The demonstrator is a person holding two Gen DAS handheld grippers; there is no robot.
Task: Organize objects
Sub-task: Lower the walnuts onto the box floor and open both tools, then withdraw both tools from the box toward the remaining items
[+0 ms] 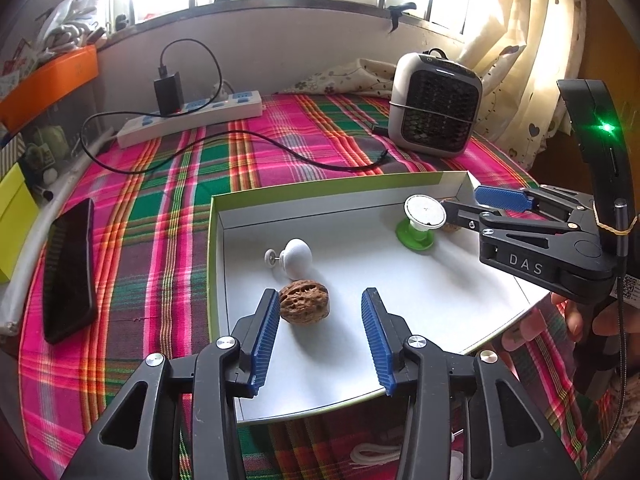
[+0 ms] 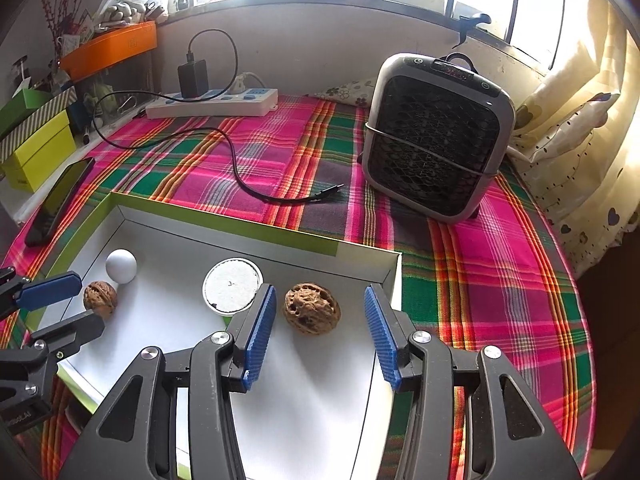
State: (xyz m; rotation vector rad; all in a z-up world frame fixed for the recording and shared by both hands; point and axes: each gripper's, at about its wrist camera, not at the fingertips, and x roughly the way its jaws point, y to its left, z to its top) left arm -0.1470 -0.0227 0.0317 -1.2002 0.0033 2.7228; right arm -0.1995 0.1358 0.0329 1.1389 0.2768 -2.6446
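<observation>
A shallow white box with a green rim (image 1: 218, 200) (image 2: 224, 222) lies on the plaid cloth. In it are two walnuts, a white knob and a green-footed white disc. My left gripper (image 1: 320, 300) is open over the box, one walnut (image 1: 304, 303) just beside its left pad; the white knob (image 1: 296, 258) lies behind. My right gripper (image 2: 320, 300) is open around the other walnut (image 2: 312, 309), not touching. The disc (image 2: 232, 285) (image 1: 424, 214) stands by its left finger. The right gripper also shows in the left wrist view (image 1: 472, 204). The left gripper shows at the left edge of the right wrist view (image 2: 64, 304).
A grey fan heater (image 1: 436, 102) (image 2: 436, 136) stands at the back right. A power strip (image 1: 192, 116) with a black charger and loose cable (image 2: 248, 184) lies at the back. A black phone (image 1: 68, 272) lies left of the box. Curtain on the right.
</observation>
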